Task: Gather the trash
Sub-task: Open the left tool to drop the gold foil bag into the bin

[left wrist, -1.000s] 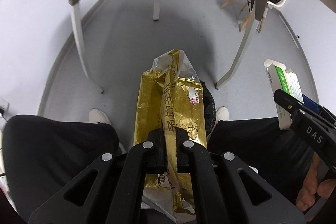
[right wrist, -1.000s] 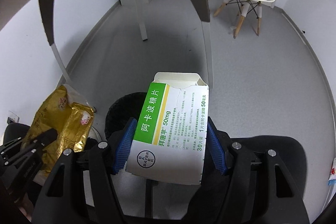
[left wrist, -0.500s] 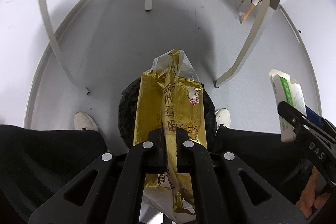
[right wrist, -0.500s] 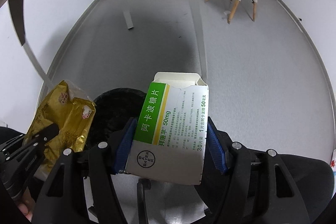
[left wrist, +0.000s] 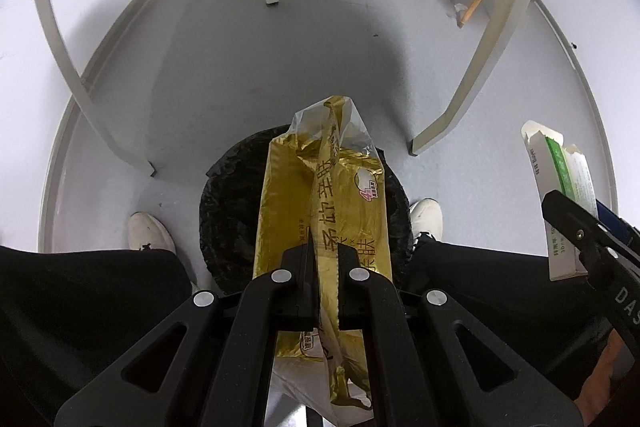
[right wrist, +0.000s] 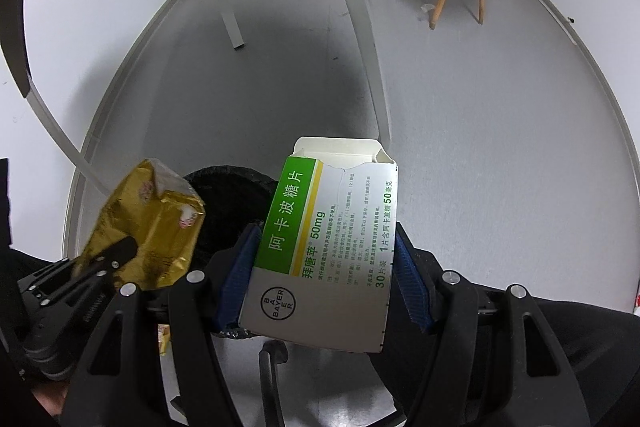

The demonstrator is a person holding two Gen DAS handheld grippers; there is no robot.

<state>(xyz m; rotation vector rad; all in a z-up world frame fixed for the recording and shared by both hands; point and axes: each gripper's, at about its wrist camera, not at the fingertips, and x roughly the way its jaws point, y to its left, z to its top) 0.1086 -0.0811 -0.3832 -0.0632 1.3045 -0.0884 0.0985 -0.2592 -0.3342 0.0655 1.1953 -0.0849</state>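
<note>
Crinkled gold foil snack bag, its clear torn top upward, hangs pinched in the left gripper above a round bin lined with wrinkled black plastic. The right gripper clamps a flat cardboard medicine box, flap open, beside the bin

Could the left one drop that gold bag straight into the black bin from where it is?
Probably yes. The left hand-held gripper holds the gold bag right above the black bin, whose mouth looks open, with nothing between them.
</note>
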